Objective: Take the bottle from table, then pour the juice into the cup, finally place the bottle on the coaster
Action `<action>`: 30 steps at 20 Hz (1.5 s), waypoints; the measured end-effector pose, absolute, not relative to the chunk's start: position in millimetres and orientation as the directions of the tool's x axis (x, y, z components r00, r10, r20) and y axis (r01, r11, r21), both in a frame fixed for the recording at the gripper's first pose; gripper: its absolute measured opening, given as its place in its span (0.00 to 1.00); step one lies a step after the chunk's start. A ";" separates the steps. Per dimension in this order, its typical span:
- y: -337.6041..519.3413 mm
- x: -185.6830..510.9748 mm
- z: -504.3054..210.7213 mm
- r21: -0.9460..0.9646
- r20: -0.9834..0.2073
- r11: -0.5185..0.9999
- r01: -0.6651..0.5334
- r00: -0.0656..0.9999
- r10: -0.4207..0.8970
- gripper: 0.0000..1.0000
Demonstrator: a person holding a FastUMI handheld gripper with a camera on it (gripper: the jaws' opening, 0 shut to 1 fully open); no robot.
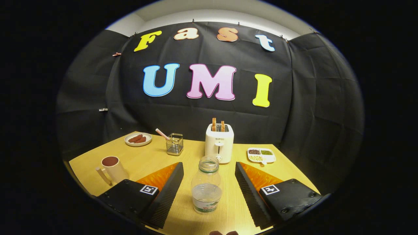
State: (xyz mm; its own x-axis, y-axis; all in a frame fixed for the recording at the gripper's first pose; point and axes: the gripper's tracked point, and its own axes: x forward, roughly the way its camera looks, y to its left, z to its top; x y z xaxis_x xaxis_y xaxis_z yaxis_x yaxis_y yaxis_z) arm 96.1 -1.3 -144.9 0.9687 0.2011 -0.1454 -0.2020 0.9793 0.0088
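Observation:
A clear plastic bottle [206, 185] with no cap stands upright on the wooden table [143, 160], partly filled with clear liquid. It stands between my two fingers, which are spread wide and do not touch it. My gripper [209, 171] is open around it. A cream cup with a handle [112, 168] stands to the left, just beyond my left finger [166, 192]; its inside looks dark reddish. I cannot make out a coaster.
Beyond the bottle stands a white toaster [219, 143] with two slices in it. A metal holder with a straw [174, 144] and a plate of reddish food [138, 139] sit at the back left. A divided snack tray [261, 155] lies at the back right.

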 end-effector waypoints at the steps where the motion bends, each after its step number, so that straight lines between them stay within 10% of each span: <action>1: -0.2 99.1 -152.7 0.014 -0.157 0.979 -0.204 0.966 0.204 0.98; 23: 8.8 115.9 -235.6 0.031 -0.183 0.963 -0.267 0.946 0.268 0.98; 30: 10.9 116.0 -236.0 0.014 -0.162 0.958 -0.285 0.945 0.283 0.81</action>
